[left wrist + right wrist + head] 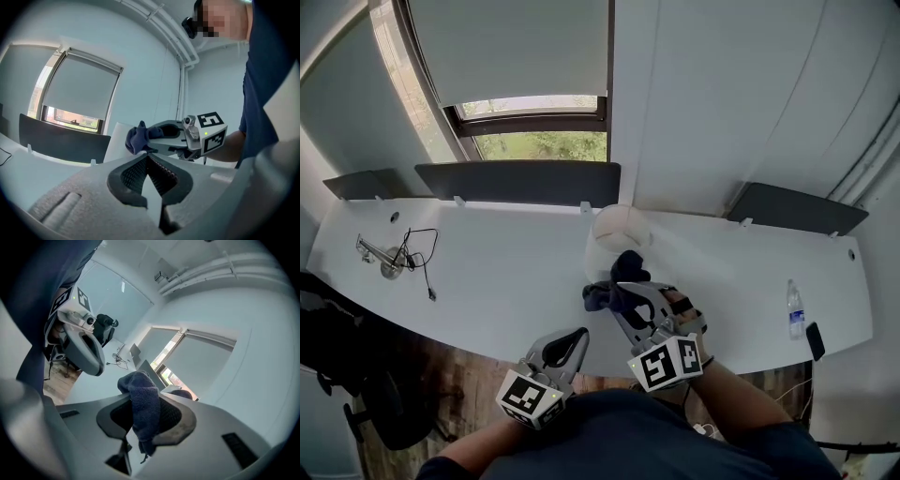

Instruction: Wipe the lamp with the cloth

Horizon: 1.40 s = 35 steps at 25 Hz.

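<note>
A white lamp (pixel 617 231) with a domed shade stands on the white table (pixel 506 281), towards the back. My right gripper (pixel 625 290) is shut on a dark blue cloth (pixel 612 292), held at the lamp's near side just below the shade. In the right gripper view the cloth (pixel 143 405) hangs bunched between the jaws. My left gripper (pixel 576 337) hovers over the table's front edge, left of the right one. Its jaws are shut and hold nothing. In the left gripper view the cloth (pixel 136 138) shows in front of the lamp (pixel 114 141).
A water bottle (pixel 795 310) and a black phone (pixel 816 340) lie at the table's right end. A metal fitting with a black cable (pixel 405 255) sits at the left end. Dark panels (pixel 517 182) line the table's back edge under a window. A black chair (pixel 337 349) stands at the left.
</note>
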{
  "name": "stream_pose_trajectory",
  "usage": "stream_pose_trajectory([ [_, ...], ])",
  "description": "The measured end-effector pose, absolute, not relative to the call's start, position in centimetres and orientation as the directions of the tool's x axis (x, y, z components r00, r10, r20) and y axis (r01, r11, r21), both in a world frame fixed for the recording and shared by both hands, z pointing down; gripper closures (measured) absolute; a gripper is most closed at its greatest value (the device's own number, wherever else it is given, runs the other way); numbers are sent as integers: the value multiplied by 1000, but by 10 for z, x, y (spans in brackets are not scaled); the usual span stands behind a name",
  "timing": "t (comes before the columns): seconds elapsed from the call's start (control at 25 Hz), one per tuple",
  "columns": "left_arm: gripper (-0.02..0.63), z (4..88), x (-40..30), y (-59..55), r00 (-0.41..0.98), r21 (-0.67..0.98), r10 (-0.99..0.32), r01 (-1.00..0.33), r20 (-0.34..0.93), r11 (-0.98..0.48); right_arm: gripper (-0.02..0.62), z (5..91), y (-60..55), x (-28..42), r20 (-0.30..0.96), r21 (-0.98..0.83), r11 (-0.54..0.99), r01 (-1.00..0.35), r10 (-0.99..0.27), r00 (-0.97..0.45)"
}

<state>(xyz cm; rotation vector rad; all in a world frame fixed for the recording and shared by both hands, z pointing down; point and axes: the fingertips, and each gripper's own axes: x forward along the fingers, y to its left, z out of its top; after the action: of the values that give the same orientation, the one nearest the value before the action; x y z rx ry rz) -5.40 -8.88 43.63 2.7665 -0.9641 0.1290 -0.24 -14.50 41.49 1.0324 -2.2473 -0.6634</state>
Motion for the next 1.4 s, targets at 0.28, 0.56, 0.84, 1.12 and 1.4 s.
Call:
stream_pose_trajectory([
  [0.28,600,437,-35,-87,800,149,-580,-599,151,-787,491,397,-169,25,239,676,514,-528,-830,-503],
  [0.56,600,448,-35,-91,770,175,-610,-638,189,-750,490,436,-174,27,279,647,567,-509,-798,-534],
  [0.84,600,456,-39,-94,723,182,-645,-688,248,-702,490,488,-172,26,349,608,641,-469,-746,-566],
  [1.12,600,461,-33,-90,725,159,-642,-684,247,-712,491,538,-167,31,433,567,695,-442,-707,-559],
  [1.4,600,459,-25,-90,742,154,-631,-667,229,-729,491,526,-158,40,431,577,691,-435,-710,-557],
])
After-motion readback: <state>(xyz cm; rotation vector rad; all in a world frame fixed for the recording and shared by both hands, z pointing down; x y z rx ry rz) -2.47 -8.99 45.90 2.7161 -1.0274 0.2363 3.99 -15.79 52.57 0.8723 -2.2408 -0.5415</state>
